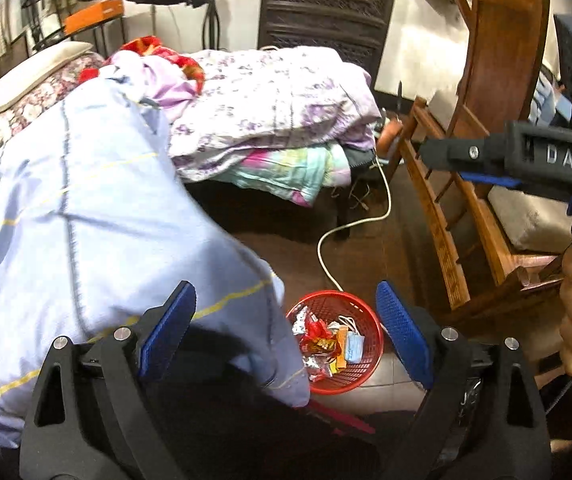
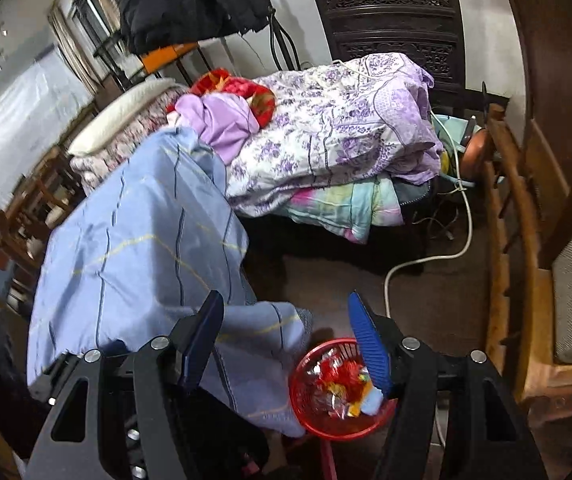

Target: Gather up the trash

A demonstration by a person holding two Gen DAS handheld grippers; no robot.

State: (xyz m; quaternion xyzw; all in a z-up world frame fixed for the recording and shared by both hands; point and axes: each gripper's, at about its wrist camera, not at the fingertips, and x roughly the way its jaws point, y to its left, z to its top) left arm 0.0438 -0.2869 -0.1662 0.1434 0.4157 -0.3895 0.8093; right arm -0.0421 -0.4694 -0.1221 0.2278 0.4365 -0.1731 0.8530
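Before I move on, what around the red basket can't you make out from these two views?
- Round red plastic mesh basket: near-left rim hidden by the pale blue striped bedsheet, left wrist view; right rim covered by a blue pad of the right hand-held gripper, right wrist view.
- Floor under the sheet: hidden in both views.
- Wrappers: print too small to read.

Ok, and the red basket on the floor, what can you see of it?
The red basket is a round, open-topped bin of plastic mesh, upright on the floor by the bed. It holds wrappers in red, silver and yellow, and a light blue face mask near its rim. The blue plaid bedding hangs over its left edge and hides part of the rim. A white cable runs across the floor behind it. Neither gripper touches it.
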